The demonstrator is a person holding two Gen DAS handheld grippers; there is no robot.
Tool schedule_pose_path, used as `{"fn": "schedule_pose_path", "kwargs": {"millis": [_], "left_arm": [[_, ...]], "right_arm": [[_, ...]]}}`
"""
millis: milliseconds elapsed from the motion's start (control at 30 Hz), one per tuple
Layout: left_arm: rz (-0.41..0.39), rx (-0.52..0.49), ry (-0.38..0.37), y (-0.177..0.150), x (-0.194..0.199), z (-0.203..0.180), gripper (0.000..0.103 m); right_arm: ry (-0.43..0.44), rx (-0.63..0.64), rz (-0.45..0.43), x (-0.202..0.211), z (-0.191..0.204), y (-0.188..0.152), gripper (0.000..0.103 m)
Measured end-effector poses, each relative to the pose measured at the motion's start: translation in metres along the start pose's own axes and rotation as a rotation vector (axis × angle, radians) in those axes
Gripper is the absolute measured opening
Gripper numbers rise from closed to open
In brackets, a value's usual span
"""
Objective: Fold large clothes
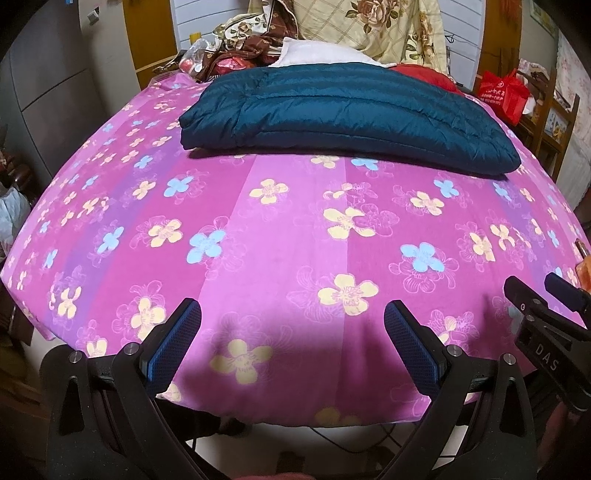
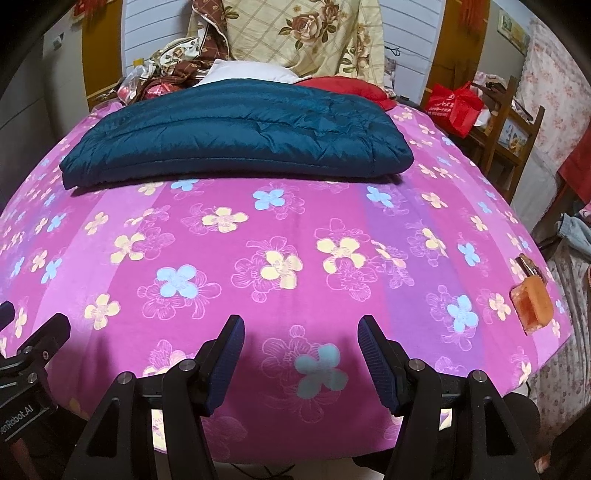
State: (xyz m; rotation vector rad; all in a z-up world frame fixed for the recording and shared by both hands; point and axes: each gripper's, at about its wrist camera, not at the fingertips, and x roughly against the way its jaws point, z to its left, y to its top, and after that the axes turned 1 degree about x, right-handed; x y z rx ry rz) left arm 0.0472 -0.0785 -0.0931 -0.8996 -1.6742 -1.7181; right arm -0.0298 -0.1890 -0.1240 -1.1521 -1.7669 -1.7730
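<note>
- The bed (image 1: 280,229), spread with a pink and purple sheet printed with yellow and blue flowers, fills most of both views; its near edge runs just under the two grippers.
- A dark teal quilted jacket (image 1: 347,114) lies folded into a thick, flat rectangle on the far half of the bed, well apart from both grippers, its long folded edge facing them.
- Behind the jacket a heap of bedding (image 2: 295,33) in cream with roses and brown floral cloth is piled at the head of the bed, with a white pillow (image 2: 247,72) and a red cloth (image 2: 351,88) just beyond the jacket.
- A red bag (image 2: 456,103) sits on wooden furniture beside the bed on the right.
- The left gripper (image 1: 293,328) hangs over the near edge of the sheet, its blue-padded jaws wide apart and empty.
- The right gripper (image 2: 301,345) hangs beside it over the same edge, jaws partly spread, nothing between them.
- A small orange object (image 2: 532,301) lies on the sheet near the bed's right edge; what it is cannot be told.
</note>
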Motion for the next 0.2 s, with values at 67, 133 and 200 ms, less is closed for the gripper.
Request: {"fn": "schedule_pose_path", "kwargs": {"millis": [67,133,200], "left_arm": [[-0.001,-0.002,0.0,0.0002,-0.0002,0.0,0.1],[0.001,-0.003,-0.005,0.0004,-0.0006,-0.0003,0.1],[0.002,-0.002,-0.005,0.0006,-0.001,-0.0007,0.1]], "right_arm": [[0.0,-0.001,0.0,0.0001,-0.0002,-0.0001,0.061],[0.003,-0.005,0.004,-0.0005,-0.0001,-0.0002,0.061],[0.008,-0.009,0.006,-0.0016,-0.0007,-0.0005,0.061]]}}
